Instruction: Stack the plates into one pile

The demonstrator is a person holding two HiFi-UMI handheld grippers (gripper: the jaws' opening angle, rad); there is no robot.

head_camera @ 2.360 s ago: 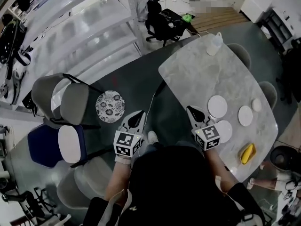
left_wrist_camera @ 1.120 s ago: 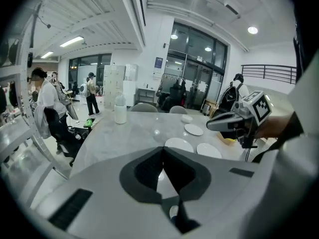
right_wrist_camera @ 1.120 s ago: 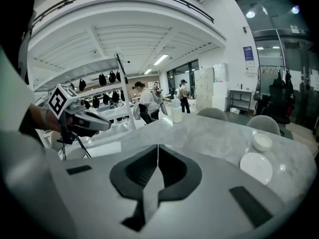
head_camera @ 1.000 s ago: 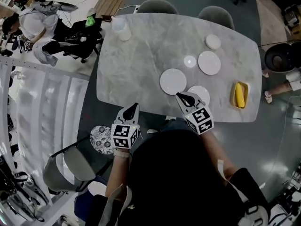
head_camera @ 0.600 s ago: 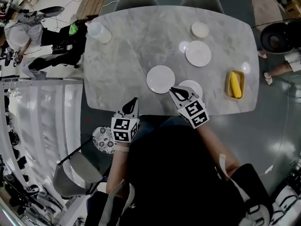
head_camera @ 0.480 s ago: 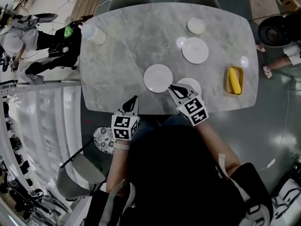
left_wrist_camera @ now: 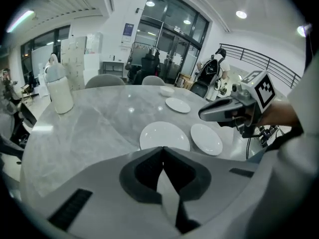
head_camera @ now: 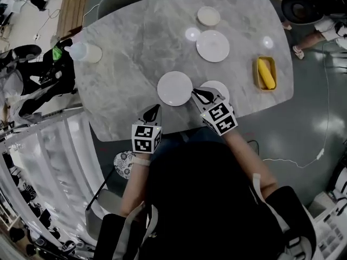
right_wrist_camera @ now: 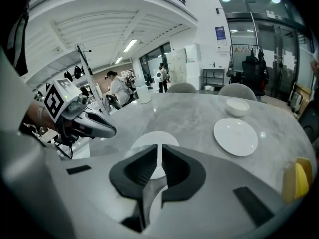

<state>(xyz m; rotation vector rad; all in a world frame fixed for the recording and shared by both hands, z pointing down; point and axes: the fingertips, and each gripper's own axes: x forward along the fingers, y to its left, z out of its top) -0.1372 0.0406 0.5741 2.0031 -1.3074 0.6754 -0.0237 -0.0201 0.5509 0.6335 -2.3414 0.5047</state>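
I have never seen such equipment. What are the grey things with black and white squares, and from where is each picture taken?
No robot: a person holds two hand tools, each with two jaws and a marker cube. The head view looks down from the person's head onto the left gripper and the right gripper. The gripper views come from a camera on each tool, looking along its jaws. Both grippers are shut, holding nothing. On the marble table lie three white plates: a near plate, a second plate partly covered by the right gripper, and a far plate. Also a small bowl, a yellow tray and a white bottle.
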